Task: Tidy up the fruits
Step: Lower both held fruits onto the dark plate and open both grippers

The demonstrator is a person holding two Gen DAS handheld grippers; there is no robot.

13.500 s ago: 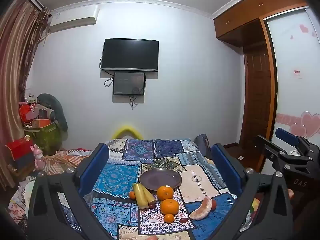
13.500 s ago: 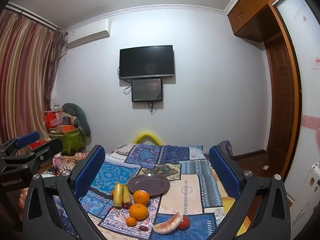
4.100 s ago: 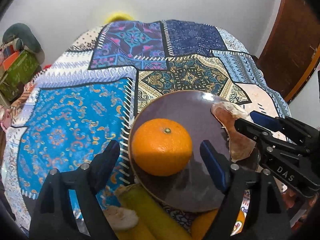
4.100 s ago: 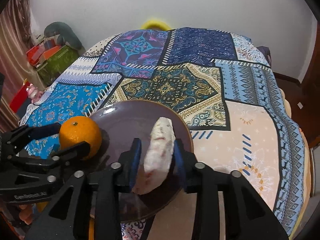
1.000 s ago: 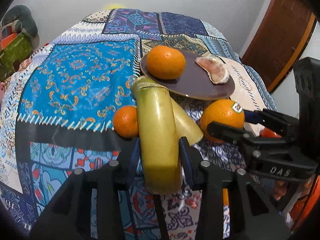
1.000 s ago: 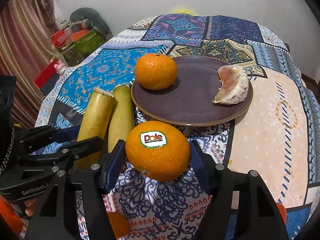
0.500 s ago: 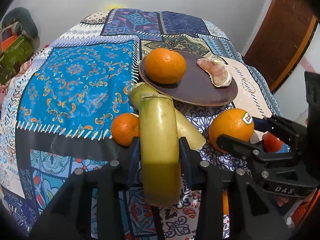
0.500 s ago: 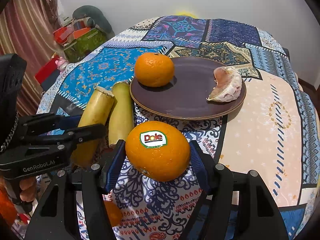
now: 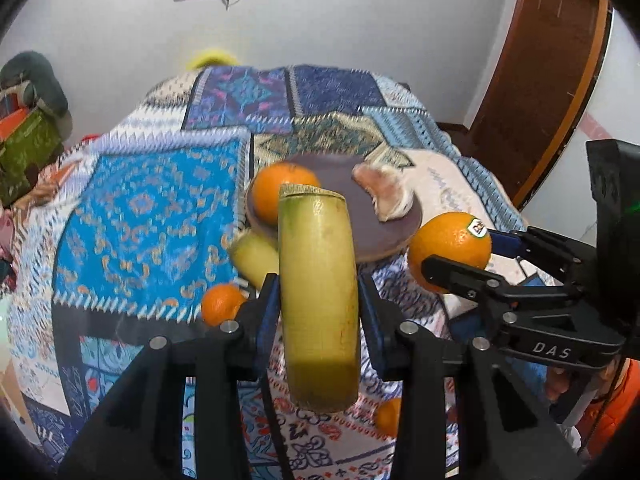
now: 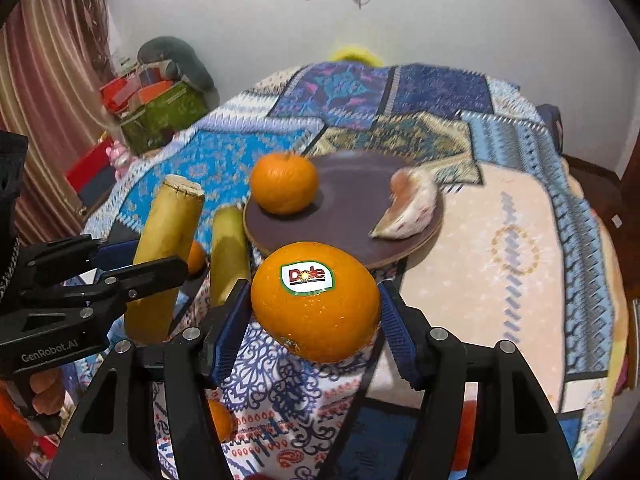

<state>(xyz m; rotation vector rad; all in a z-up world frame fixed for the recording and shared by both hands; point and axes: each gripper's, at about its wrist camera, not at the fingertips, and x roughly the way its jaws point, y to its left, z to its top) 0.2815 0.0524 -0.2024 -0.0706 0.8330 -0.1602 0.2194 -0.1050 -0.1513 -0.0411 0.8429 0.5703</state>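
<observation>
- Left wrist view: left gripper is clamped on the yellow-green stalk, pinched near its lower half, so most of it sticks out past the jaws toward the plate.
- Risk as I see it: that long overhang could pivot in the pads, or knock the orange already on the plate when it goes down.
- Right wrist view: right gripper is closed on the stickered orange, squeezed at its widest part, lifted just in front of the plate rim.
- Round and smooth, so it may roll off the plate on release, or bump the pomelo wedge.
- Second stalk and small tangerines are still on the cloth.
</observation>
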